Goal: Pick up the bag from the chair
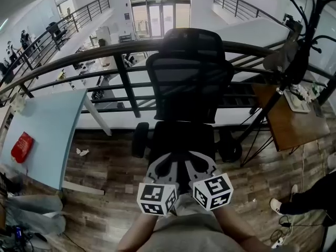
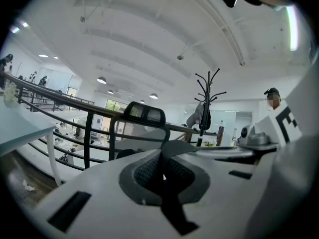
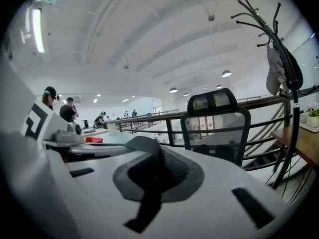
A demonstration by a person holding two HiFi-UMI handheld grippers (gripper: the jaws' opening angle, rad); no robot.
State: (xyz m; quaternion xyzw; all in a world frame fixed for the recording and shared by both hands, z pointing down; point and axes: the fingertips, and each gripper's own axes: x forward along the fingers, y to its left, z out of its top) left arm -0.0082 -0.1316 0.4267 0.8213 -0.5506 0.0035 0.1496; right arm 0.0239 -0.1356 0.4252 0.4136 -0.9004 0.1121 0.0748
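A black mesh office chair (image 1: 186, 83) faces me in front of a dark railing (image 1: 105, 51), its seat (image 1: 181, 135) in shadow. I cannot make out a bag on the seat. Both grippers are low and close together at my body, just short of the seat's front edge. The left gripper (image 1: 164, 167) and right gripper (image 1: 201, 165) are side by side, each with its jaws closed on nothing. In the left gripper view the chair (image 2: 144, 116) stands beyond the left gripper (image 2: 162, 176). The right gripper view has the chair (image 3: 217, 118) beyond the right gripper (image 3: 157, 171).
A light blue table (image 1: 47, 135) with a red item (image 1: 22, 147) stands at the left. At the right are a wooden table (image 1: 294, 122) and a black coat rack (image 1: 302, 41) with a grey thing hanging (image 3: 275, 68). Someone's leg and shoe (image 1: 278, 206) are at lower right.
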